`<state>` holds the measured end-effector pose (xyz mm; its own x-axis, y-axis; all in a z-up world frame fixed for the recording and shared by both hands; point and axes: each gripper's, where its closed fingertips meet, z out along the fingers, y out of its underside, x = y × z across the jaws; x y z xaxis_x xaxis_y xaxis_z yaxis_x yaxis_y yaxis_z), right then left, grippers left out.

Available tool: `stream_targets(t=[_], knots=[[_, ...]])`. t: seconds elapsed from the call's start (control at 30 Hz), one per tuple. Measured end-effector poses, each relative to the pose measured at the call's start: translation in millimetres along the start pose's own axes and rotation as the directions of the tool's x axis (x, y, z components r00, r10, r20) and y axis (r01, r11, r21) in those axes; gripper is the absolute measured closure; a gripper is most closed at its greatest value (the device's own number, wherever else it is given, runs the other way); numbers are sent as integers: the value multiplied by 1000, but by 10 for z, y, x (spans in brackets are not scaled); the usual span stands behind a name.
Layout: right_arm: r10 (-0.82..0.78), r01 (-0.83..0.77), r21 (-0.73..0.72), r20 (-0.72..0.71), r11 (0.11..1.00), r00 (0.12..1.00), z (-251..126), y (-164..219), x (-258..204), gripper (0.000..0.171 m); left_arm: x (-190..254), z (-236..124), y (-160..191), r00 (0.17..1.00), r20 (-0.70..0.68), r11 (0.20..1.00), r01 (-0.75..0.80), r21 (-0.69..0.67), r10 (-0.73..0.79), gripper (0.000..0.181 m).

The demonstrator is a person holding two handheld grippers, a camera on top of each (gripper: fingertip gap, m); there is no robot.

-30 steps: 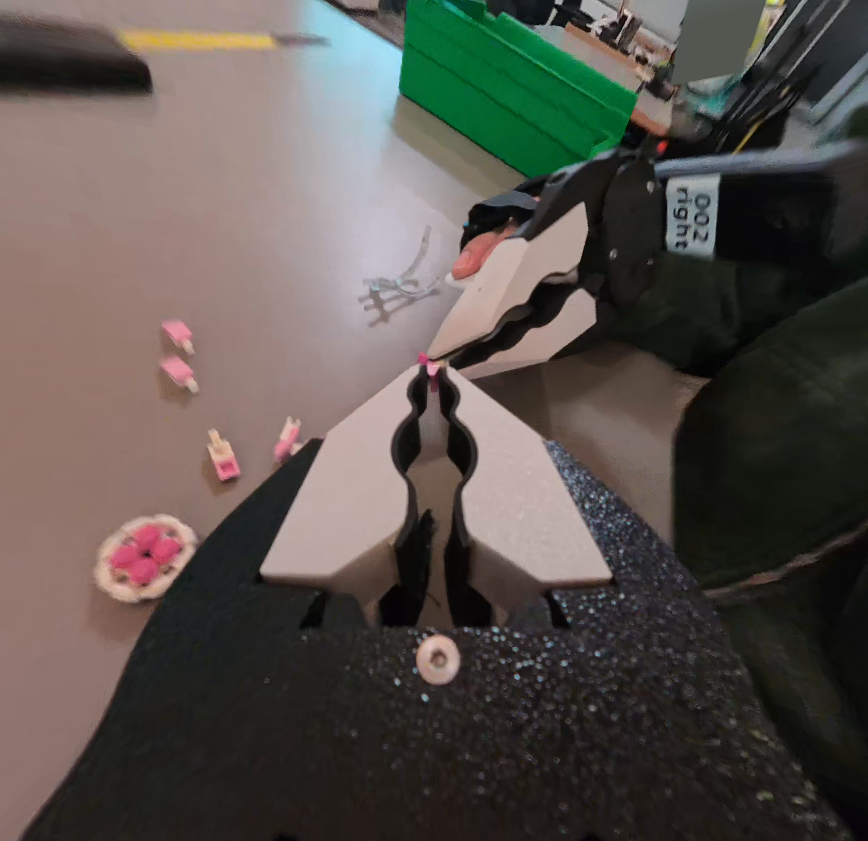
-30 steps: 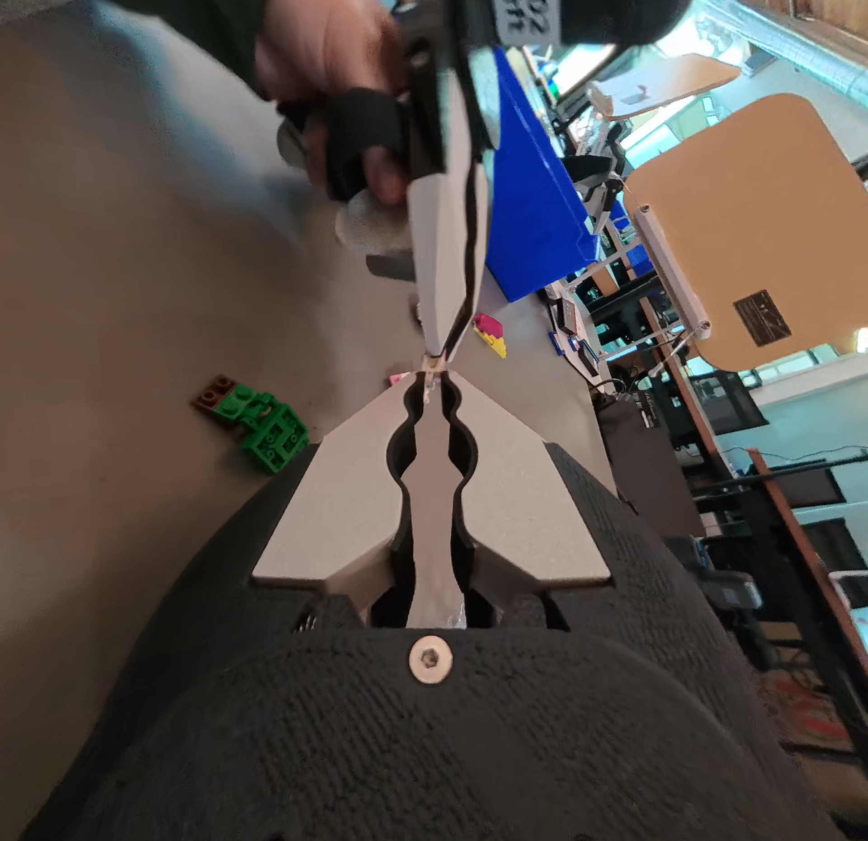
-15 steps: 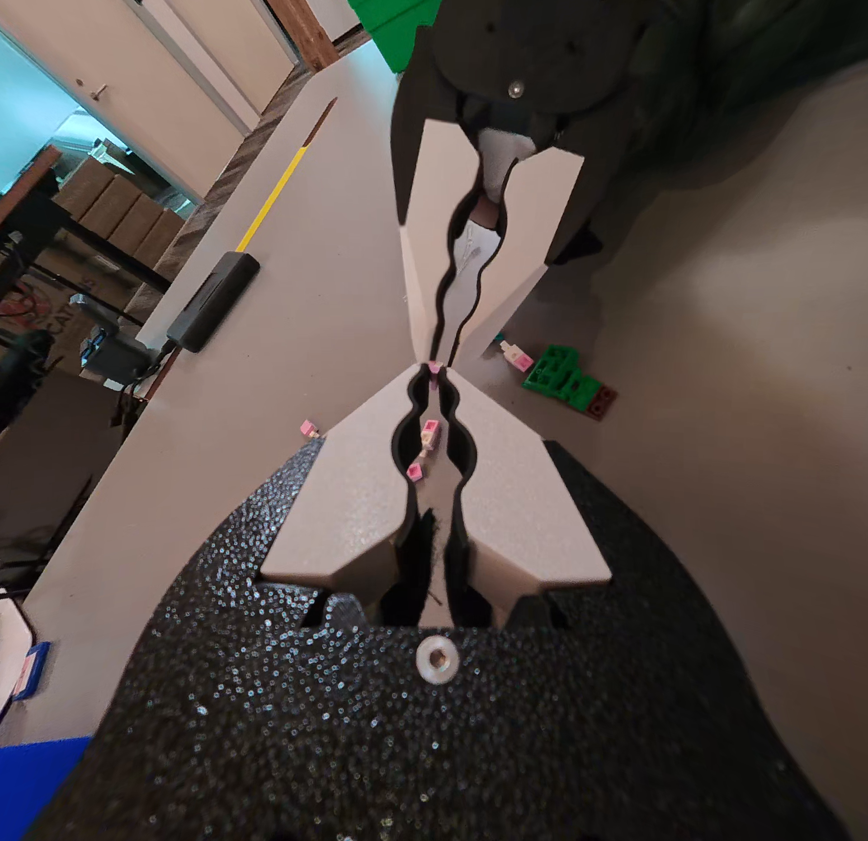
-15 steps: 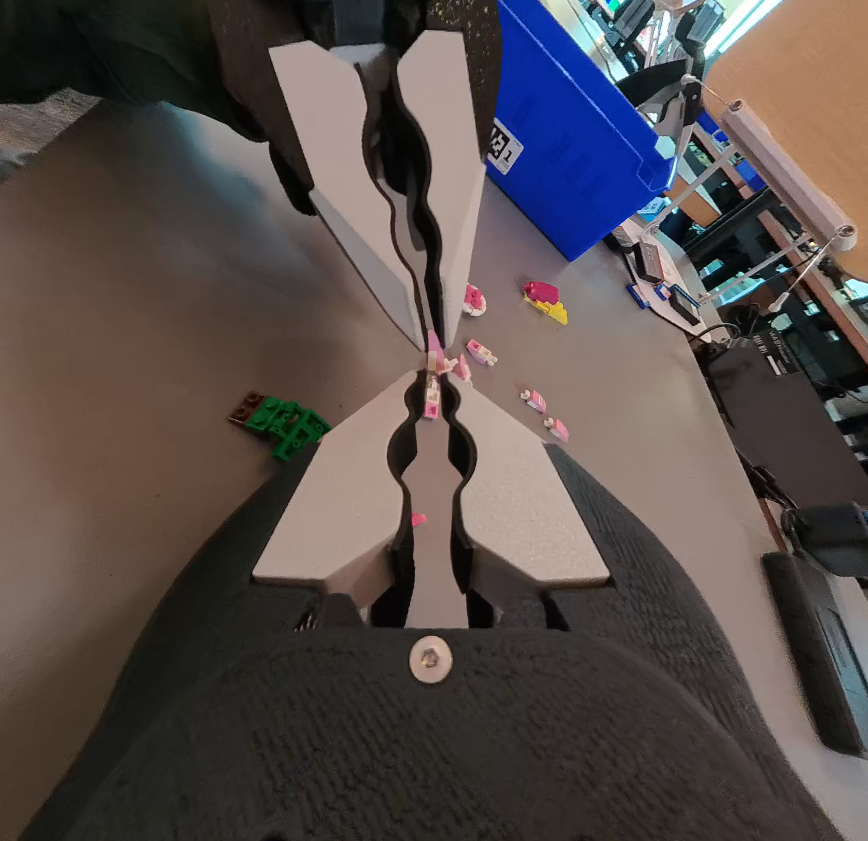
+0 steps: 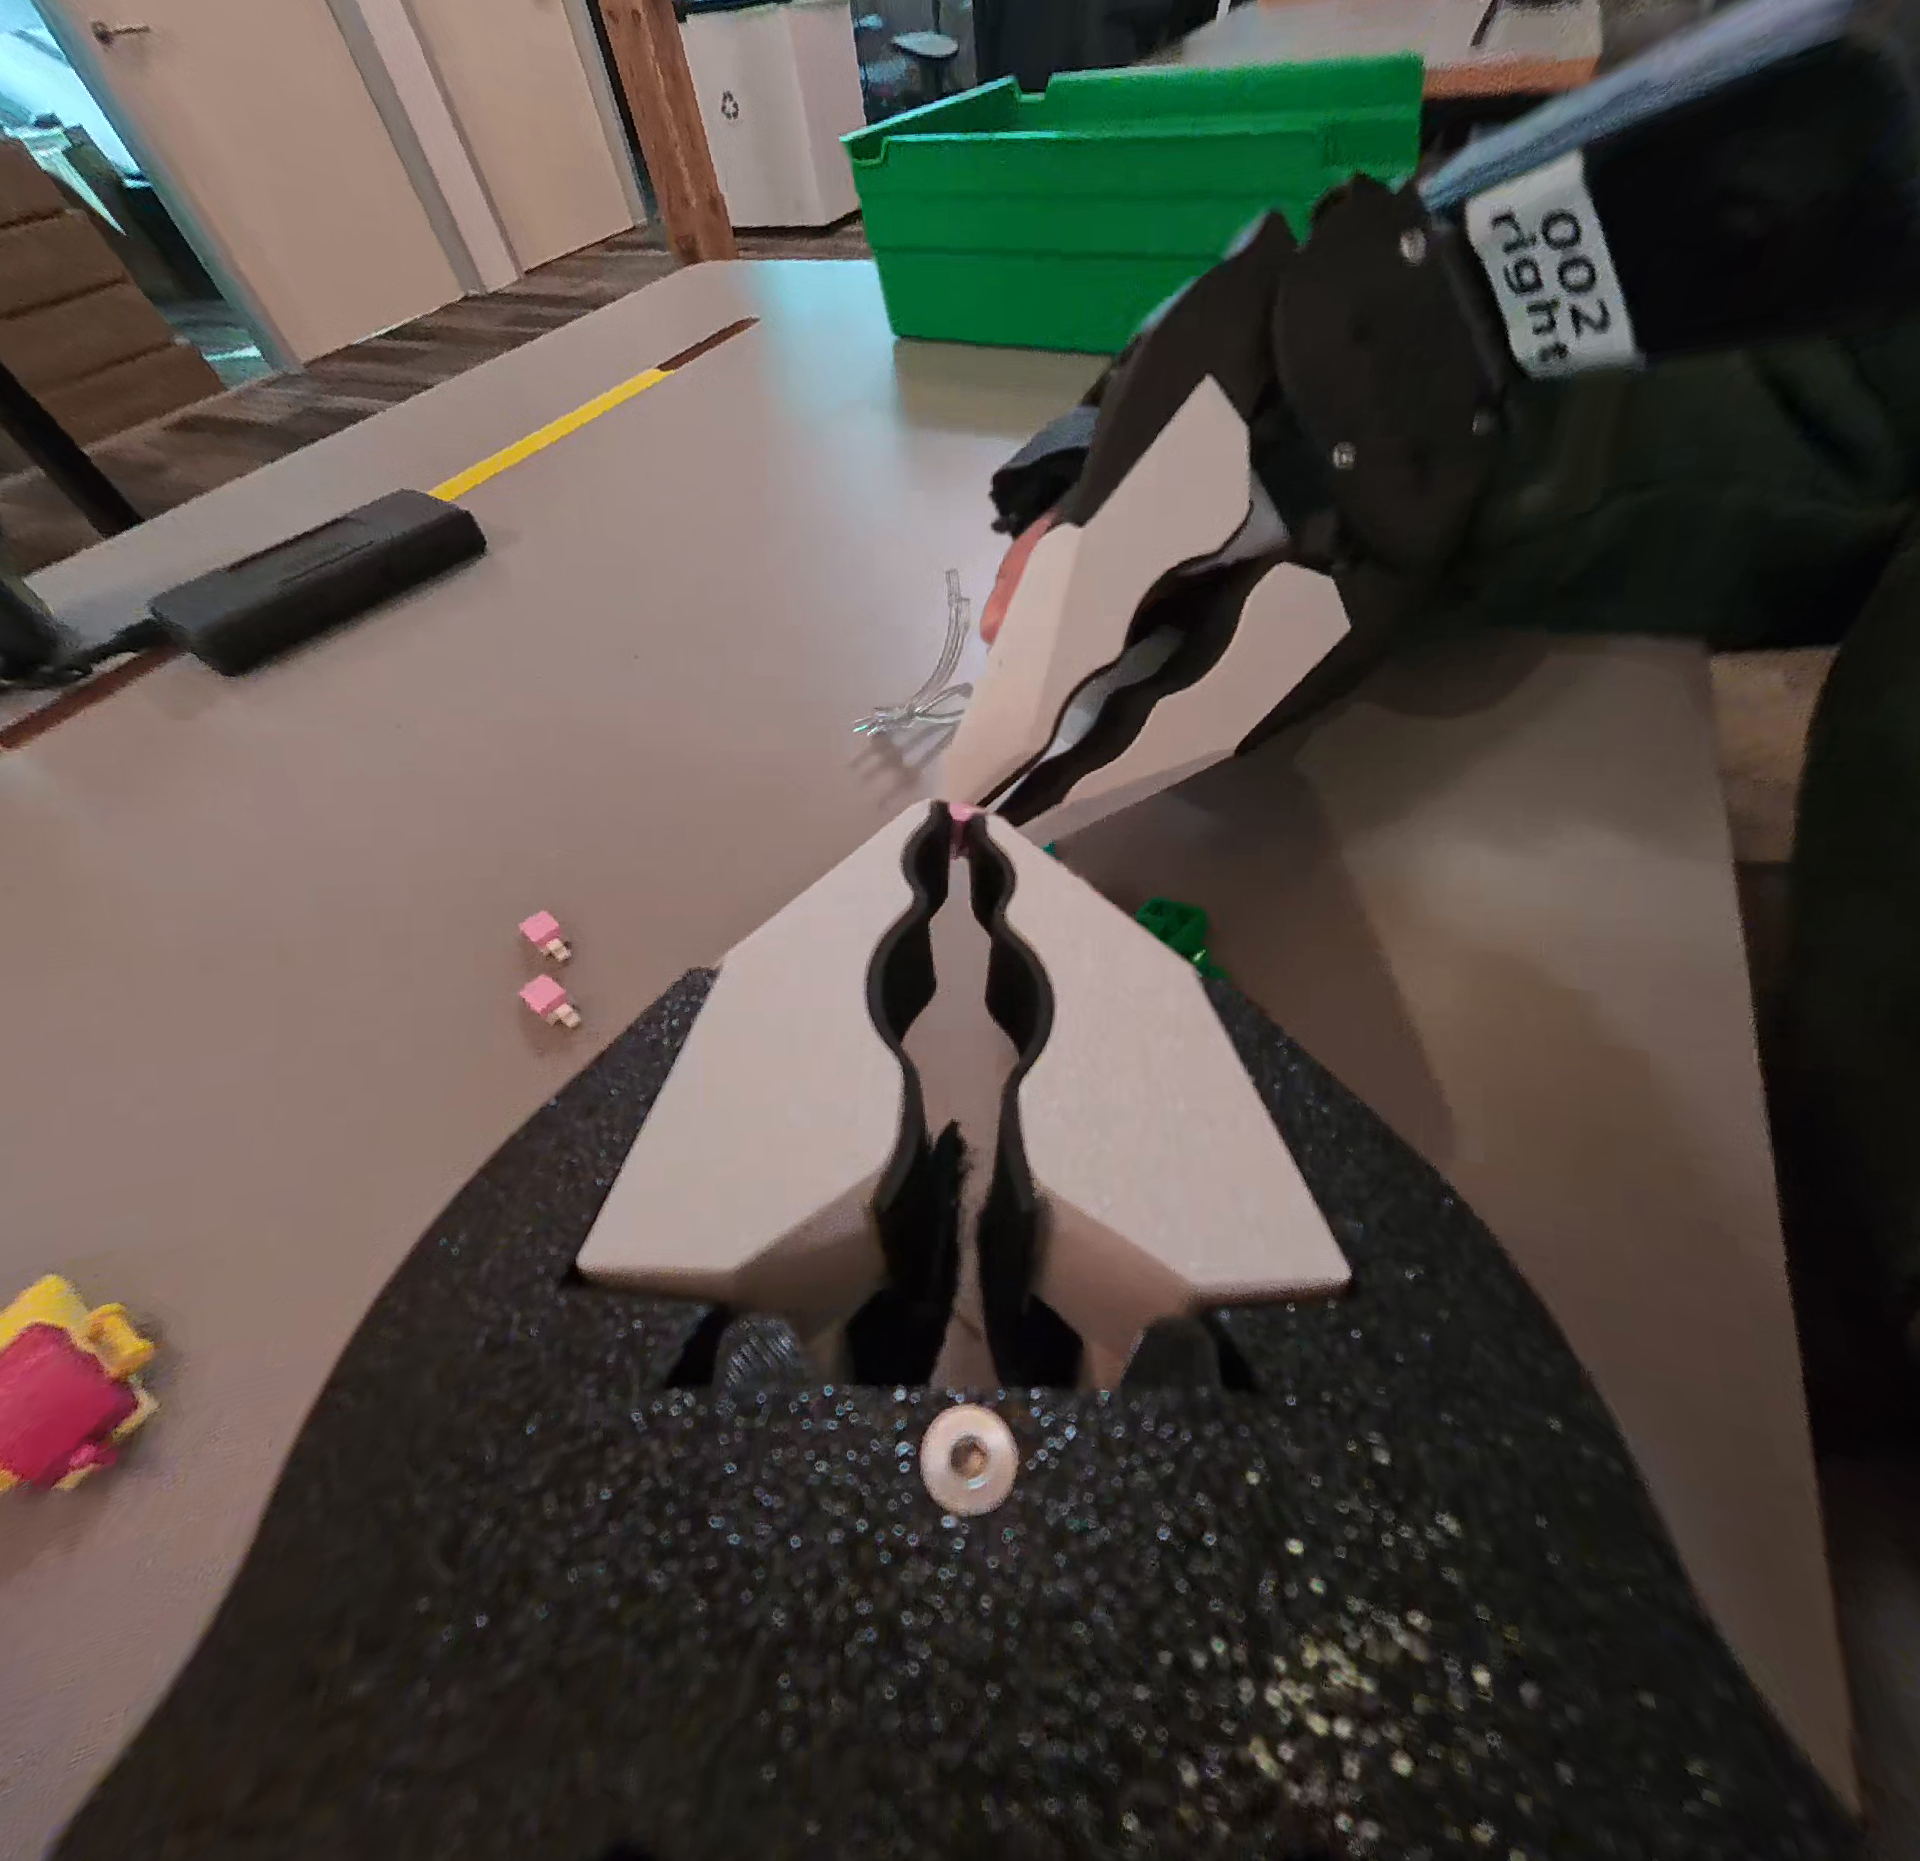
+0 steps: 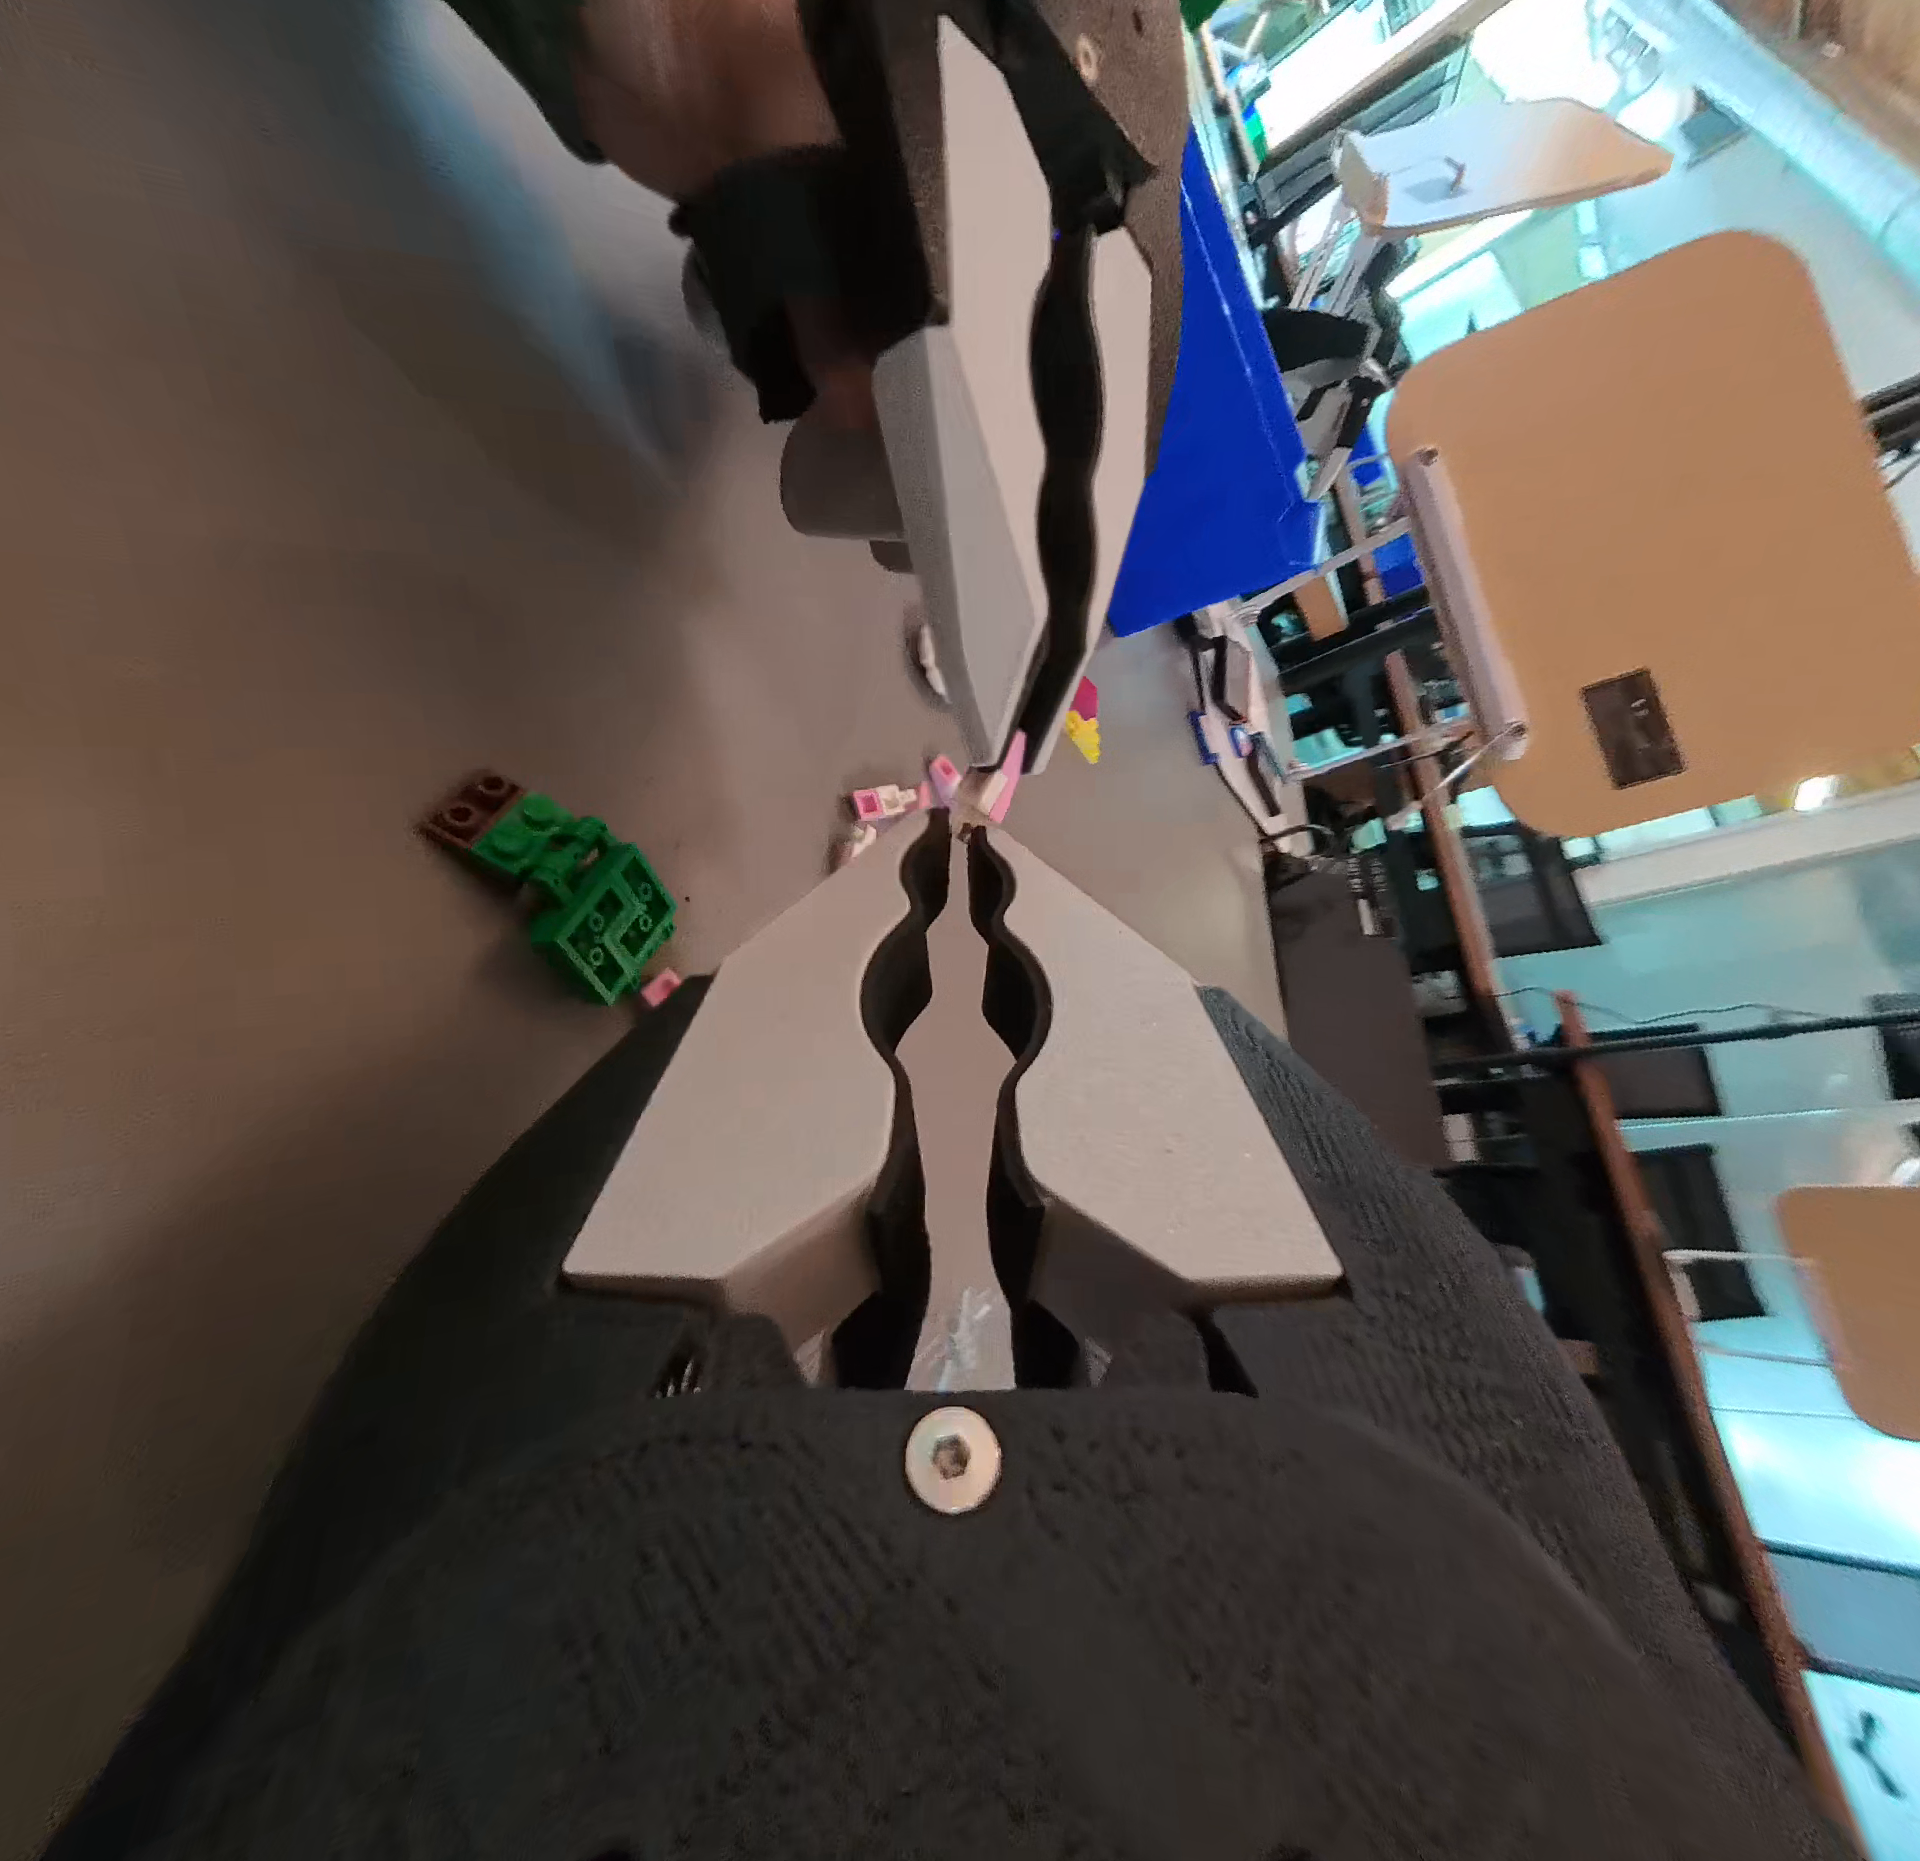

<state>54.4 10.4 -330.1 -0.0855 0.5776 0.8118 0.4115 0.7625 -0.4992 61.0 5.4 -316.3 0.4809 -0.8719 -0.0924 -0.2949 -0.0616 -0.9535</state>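
**Two grippers, tip to tip on one tiny pink piece**

Left wrist view: the left gripper (image 5: 958,837) is pinching its grey fingertips together on a small pink plastic brick piece (image 5: 960,817), held up above the grey tabletop (image 5: 623,668). The right gripper (image 5: 1000,795) is meeting it from the upper right, tips touching or nearly so. Two small pink bricks (image 5: 548,970) are lying apart on the left, and a clear plastic sprig (image 5: 920,694) sits behind.

Right wrist view: the right gripper (image 6: 958,829) is nipped almost shut, and whether it is gripping the white-and-pink bit (image 6: 982,788) I cannot tell. The left gripper (image 6: 1013,757) is clamping that bit from above. A green brick cluster (image 6: 582,902) is lying well left. Best handling, I judge: tips aligned, light squeeze, no twisting.
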Motion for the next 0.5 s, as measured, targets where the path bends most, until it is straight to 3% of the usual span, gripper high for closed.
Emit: stream_targets(t=[0.1,0.13,0.2,0.33,0.43,0.5], knots=[[-136,135,-27,-34,990,990,-9,15,-17,171,-44,0,-30,995,-4,994,102,41,-102,180],[-199,198,-30,-15,980,980,-3,9,-103,171,-216,-55,-71,985,82,985,144,91,-151,180],[-264,263,-27,-46,964,963,0,-61,-129,171,-437,-259,-173,952,96,943,269,194,-291,180],[-53,52,-26,-39,998,998,5,51,5,171,-394,-244,30,972,161,985,166,43,-171,180],[61,-62,-12,-21,998,998,14,88,29,171,-342,-138,21,975,124,982,177,61,-184,180],[218,-219,23,36,975,975,17,62,21,171,-328,-121,-10,977,113,981,173,89,-183,180]])
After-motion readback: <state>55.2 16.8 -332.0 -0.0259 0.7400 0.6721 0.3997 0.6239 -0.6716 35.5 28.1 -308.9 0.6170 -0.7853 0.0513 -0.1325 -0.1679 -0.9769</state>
